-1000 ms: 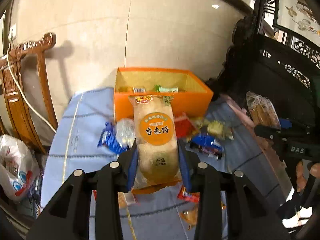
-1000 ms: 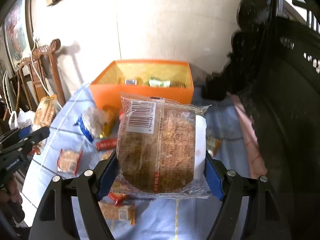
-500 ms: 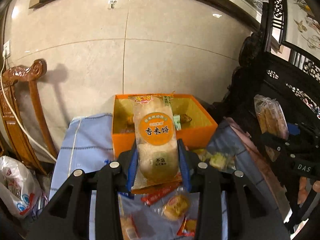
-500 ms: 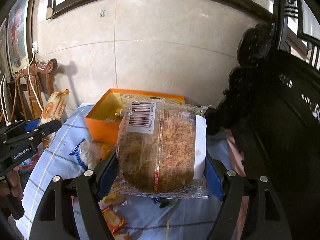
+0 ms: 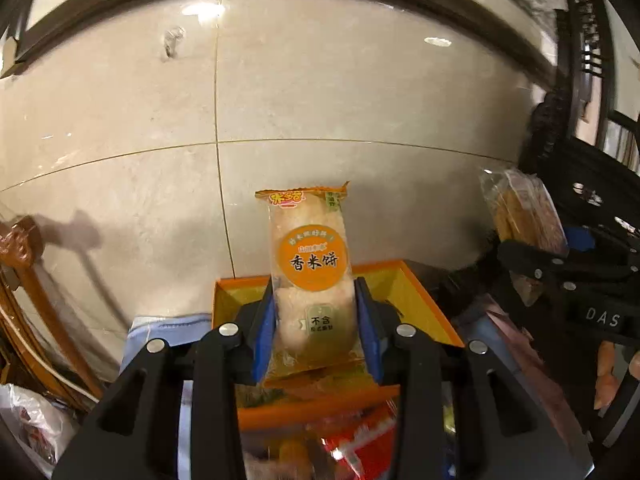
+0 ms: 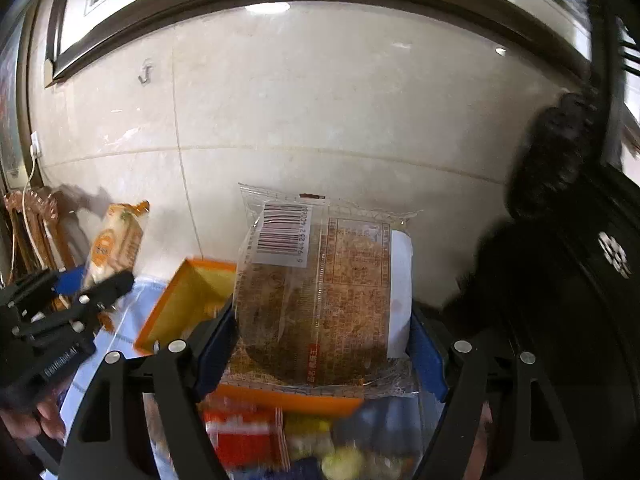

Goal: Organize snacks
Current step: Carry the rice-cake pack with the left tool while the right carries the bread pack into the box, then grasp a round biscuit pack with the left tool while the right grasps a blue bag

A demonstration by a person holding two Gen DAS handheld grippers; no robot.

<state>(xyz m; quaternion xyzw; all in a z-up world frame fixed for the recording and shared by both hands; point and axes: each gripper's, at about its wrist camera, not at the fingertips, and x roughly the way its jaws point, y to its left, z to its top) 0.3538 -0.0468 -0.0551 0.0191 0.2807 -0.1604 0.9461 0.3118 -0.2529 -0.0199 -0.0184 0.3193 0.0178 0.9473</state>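
Note:
My left gripper is shut on a rice cracker packet with an orange round label, held upright over the orange box. My right gripper is shut on a clear packet of a brown cake with a barcode, held above the same orange box. Each gripper shows in the other's view: the right one with its packet at the right, the left one with the cracker packet at the left. Most of the box's inside is hidden.
Loose snack packets lie blurred on the blue cloth in front of the box. A tiled wall stands right behind it. A carved wooden chair is at the left, dark furniture at the right.
Both grippers have moved forward and tilted up with their packets. The box now sits low and close under them, and the wall fills most of both views.

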